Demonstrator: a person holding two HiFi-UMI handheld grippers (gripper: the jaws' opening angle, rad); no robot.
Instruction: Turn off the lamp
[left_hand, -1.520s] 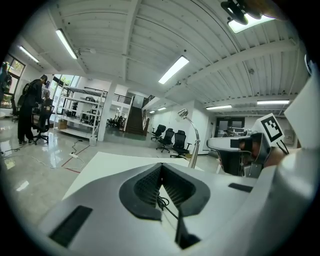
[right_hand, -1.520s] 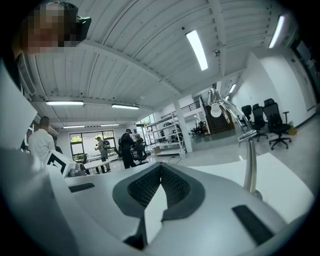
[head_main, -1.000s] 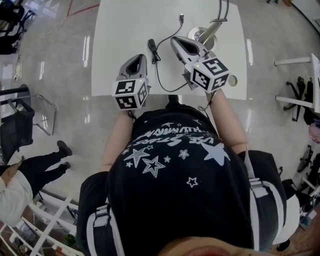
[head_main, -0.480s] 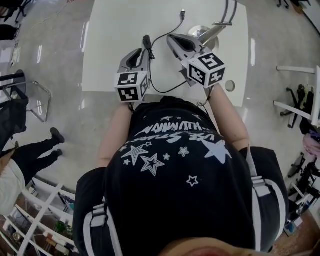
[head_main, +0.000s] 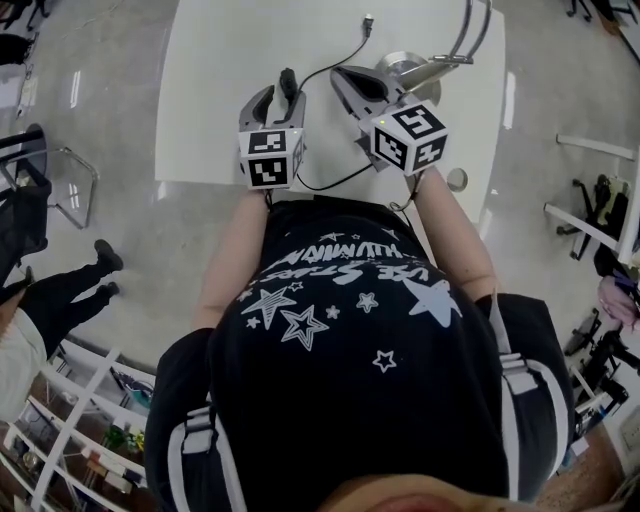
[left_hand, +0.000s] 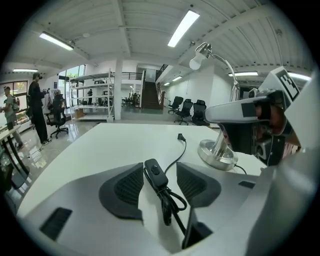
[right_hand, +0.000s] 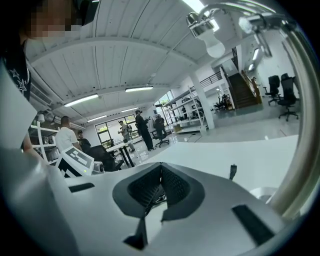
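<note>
A black inline switch (head_main: 288, 80) lies on the white table (head_main: 220, 60), on the cable (head_main: 322, 182) of a chrome desk lamp (head_main: 398, 64). My left gripper (head_main: 277, 98) has its jaws opening either side of the switch (left_hand: 156, 172); the pads stand clear of it. The cable loops back between those jaws and its plug (left_hand: 180, 136) lies loose further out. My right gripper (head_main: 342, 76) hangs just in front of the lamp base (left_hand: 217, 152), its pads (right_hand: 161, 172) meeting at the tips. The lamp's bulb (right_hand: 215, 47) shows overhead in the right gripper view.
The table's near edge (head_main: 330, 190) is right at the person's body. Its right side has a round cable hole (head_main: 456, 180). People and office chairs (left_hand: 35, 107) stand on the floor far to the left. A chair frame (head_main: 45, 190) stands beside the table's left edge.
My left gripper has moved forward over the table to the switch and its jaws have opened around it. The right gripper has dropped slightly towards the table by the lamp base, still shut.
</note>
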